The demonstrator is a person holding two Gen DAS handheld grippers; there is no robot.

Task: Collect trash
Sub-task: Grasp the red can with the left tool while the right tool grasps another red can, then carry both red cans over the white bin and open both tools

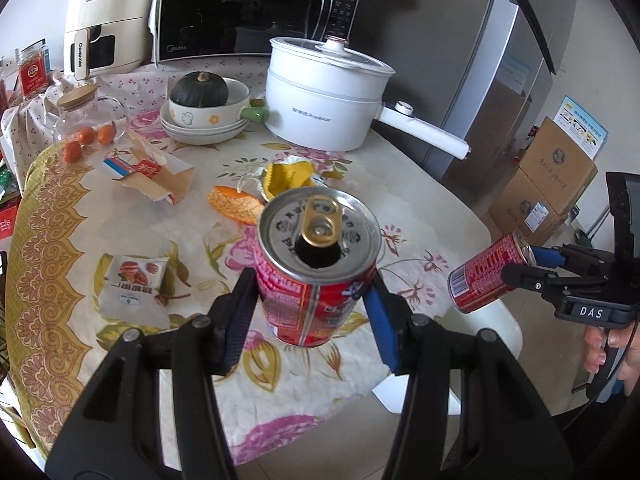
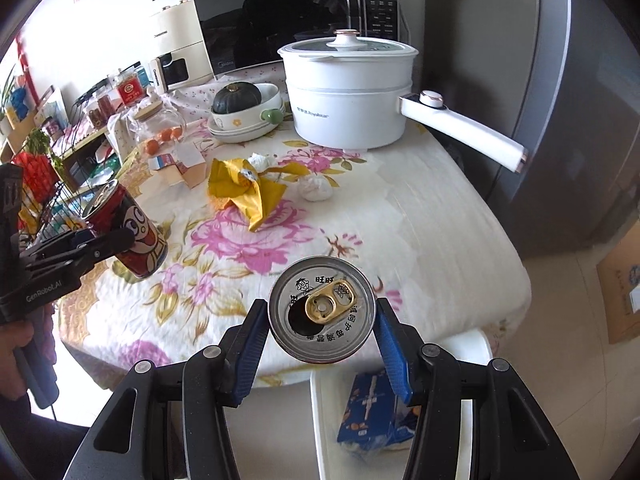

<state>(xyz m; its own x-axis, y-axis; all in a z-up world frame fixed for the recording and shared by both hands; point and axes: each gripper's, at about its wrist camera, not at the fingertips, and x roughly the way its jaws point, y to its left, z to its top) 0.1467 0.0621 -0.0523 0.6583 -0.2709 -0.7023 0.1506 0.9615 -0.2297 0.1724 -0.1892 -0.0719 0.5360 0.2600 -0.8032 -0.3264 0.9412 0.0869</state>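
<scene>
**A:** Cans first: there are two red drink cans, both opened, gold pull tabs still on. The left gripper [image 1: 312, 304] has its blue pads squeezed on the sides of one can [image 1: 318, 264], held up off the floral tablecloth [image 1: 420, 216]. The right gripper [image 2: 322, 338] is clamped on the other can [image 2: 322, 314] the same way, hanging over the table's near edge.

**B:** Yep, and each one shows up in the other camera too. What's under the right one?

**A:** A white bin [image 2: 320, 420] with a blue carton [image 2: 372, 412] inside it, right below the can.

**B:** Other trash on the table?

**A:** Yellow wrapper [image 2: 244, 188] mid-table, a balled-up white tissue [image 2: 316, 190] just beside it, a torn paper food box [image 1: 156, 174] further left, and a flat snack packet [image 1: 134, 286] near the left edge.

**B:** And behind all that?

**A:** White electric pot [image 1: 324, 104] with its lid on, a stack of bowls with a dark green squash [image 1: 200, 89] on top, a glass jar [image 1: 80, 114] beside small oranges, then a microwave [image 1: 256, 8] at the back.
</scene>
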